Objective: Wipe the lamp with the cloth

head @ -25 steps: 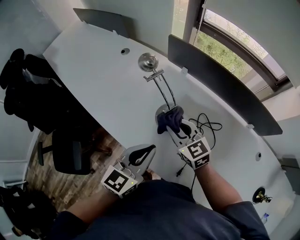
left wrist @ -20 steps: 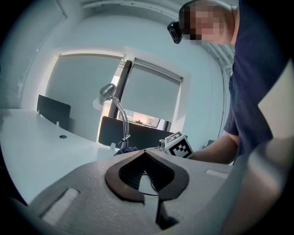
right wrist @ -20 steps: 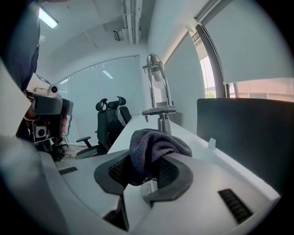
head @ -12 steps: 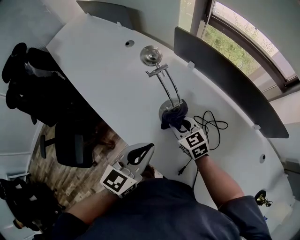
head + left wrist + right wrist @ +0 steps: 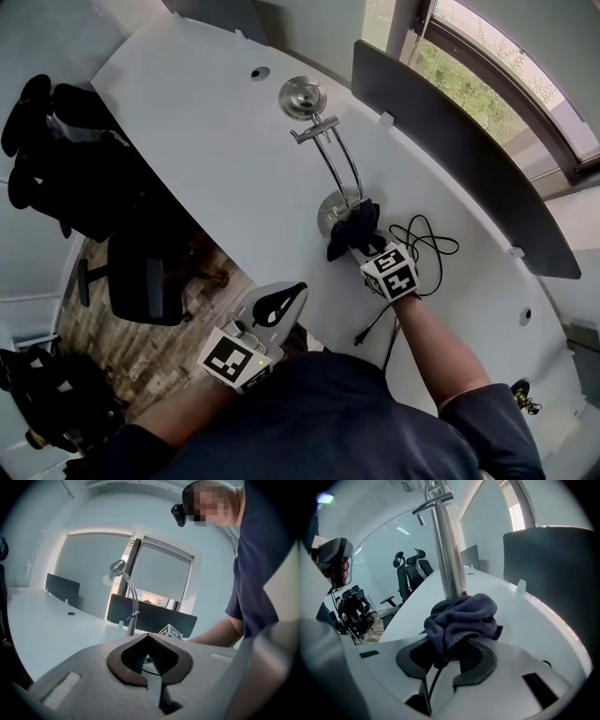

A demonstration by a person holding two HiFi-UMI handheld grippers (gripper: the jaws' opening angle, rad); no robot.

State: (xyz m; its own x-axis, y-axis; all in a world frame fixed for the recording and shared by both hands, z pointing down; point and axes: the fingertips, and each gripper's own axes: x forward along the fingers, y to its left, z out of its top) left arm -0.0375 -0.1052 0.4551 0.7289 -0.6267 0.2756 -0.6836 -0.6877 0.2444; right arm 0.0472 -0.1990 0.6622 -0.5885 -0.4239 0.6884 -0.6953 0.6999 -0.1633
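Note:
A chrome desk lamp (image 5: 328, 157) stands on the white desk (image 5: 216, 141), its round base (image 5: 332, 208) near the middle and its head (image 5: 301, 97) farther back. My right gripper (image 5: 361, 243) is shut on a bunched dark blue cloth (image 5: 351, 229), pressed against the base beside the stem. In the right gripper view the cloth (image 5: 461, 620) sits right in front of the chrome stem (image 5: 447, 555). My left gripper (image 5: 279, 305) hangs shut and empty at the desk's near edge. In the left gripper view the lamp (image 5: 126, 595) is seen ahead.
A black power cord (image 5: 420, 246) loops on the desk to the right of the base. Dark divider panels (image 5: 450, 141) stand along the desk's far edge below the window. Black office chairs (image 5: 56, 159) stand on the wooden floor to the left.
My right gripper has pushed the cloth forward and a little right, up onto the lamp's base by the stem. The left gripper has stayed put.

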